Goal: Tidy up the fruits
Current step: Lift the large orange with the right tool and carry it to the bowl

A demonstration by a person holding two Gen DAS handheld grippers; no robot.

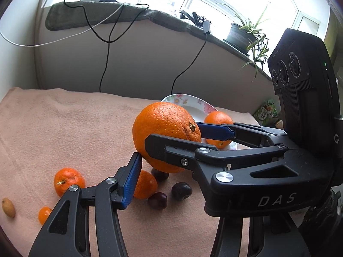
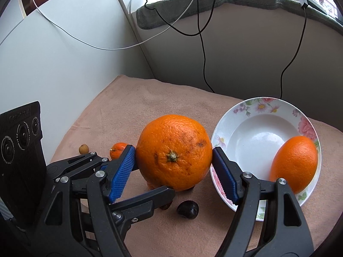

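The right gripper (image 2: 174, 167) clamps a large orange (image 2: 174, 152) between its 2 blue pads (image 2: 121, 171), stem end facing the camera. Just right of it, a floral plate (image 2: 257, 111) holds 1 more orange (image 2: 294, 162) (lying near the rim). A dark plum (image 2: 188, 209) sits on the pink cloth (image 2: 139, 107) below.

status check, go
Right gripper clamped on big orange, lifted off cloth. Left gripper alongside, grip unclear. Plate beside holds second orange, nothing blocking.

Hidden and cut-off parts

The plate (image 1: 200, 109) is largely covered by the large orange (image 1: 165, 132); a dark fruit (image 2: 166, 206) is mostly hidden under a black finger, possibly a plum.
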